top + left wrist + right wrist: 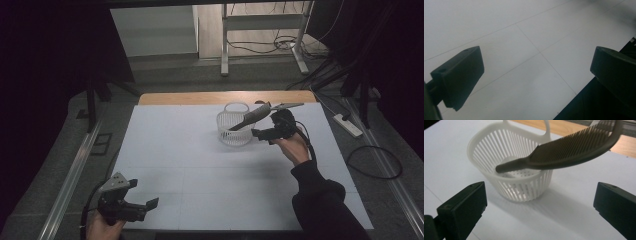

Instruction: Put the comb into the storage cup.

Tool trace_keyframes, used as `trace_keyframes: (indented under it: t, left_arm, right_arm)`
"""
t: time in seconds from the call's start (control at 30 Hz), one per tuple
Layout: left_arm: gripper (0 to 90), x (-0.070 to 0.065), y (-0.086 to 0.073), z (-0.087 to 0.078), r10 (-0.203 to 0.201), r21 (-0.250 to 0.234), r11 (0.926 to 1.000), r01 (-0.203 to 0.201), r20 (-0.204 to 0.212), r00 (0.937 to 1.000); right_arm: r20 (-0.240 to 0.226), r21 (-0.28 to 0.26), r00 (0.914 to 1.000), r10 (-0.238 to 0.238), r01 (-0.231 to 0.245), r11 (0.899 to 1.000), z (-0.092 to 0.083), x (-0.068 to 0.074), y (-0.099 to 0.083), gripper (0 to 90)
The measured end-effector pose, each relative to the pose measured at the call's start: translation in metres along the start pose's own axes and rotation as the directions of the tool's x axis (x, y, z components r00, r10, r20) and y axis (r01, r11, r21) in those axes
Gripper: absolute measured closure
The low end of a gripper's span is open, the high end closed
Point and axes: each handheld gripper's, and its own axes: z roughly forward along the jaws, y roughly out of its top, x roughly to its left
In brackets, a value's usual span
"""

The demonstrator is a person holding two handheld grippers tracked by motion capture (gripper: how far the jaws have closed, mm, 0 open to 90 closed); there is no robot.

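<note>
From above, at the far right of the white table (165, 150), my right gripper (265, 133) sits just beside the white slotted basket (233, 131), jaws spread and holding nothing, while the dark comb (248, 119) leans in the basket, handle down inside, teeth end jutting over the right rim. Near the left corner, my left gripper (145, 207) hovers idle.

Left gripper view: my jaws stand wide apart over bare table sheet.

Right gripper view: between my parted jaws, the comb (571, 152) rests across the basket (516, 180) rim, untouched. The drop looks done; only pulling my hand away seems left.
</note>
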Motion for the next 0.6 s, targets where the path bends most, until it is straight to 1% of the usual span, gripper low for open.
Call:
trace_keyframes:
  t: [0.13, 0.43, 0.53, 0.6]
  left_arm:
    - [0.0, 0.0, 0.0, 0.0, 0.001, -0.004, 1.0, -0.001, 0.002, 1.0]
    - [0.0, 0.0, 0.0, 0.0, 0.0, -0.006, 1.0, 0.0, 0.006, 1.0]
    - [0.0, 0.0, 0.0, -0.001, 0.0, -0.007, 1.0, 0.0, 0.007, 1.0]
    - [0.0, 0.0, 0.0, -0.001, 0.001, -0.006, 1.0, -0.001, 0.008, 1.0]
  right_arm:
    - [-0.004, -0.004, 1.0, -0.006, 0.006, 1.0, -0.001, 0.004, -0.003, 0.0]
    - [-0.026, 0.017, 0.9996, -0.011, 0.012, 1.0, -0.002, 0.013, -0.009, 0.0]
    - [-0.027, 0.025, 0.9994, -0.022, 0.023, 0.999, -0.004, 0.016, -0.011, 0.0]
    - [-0.029, 0.02, 0.9991, -0.031, 0.032, 0.999, -0.006, 0.018, -0.012, 0.0]
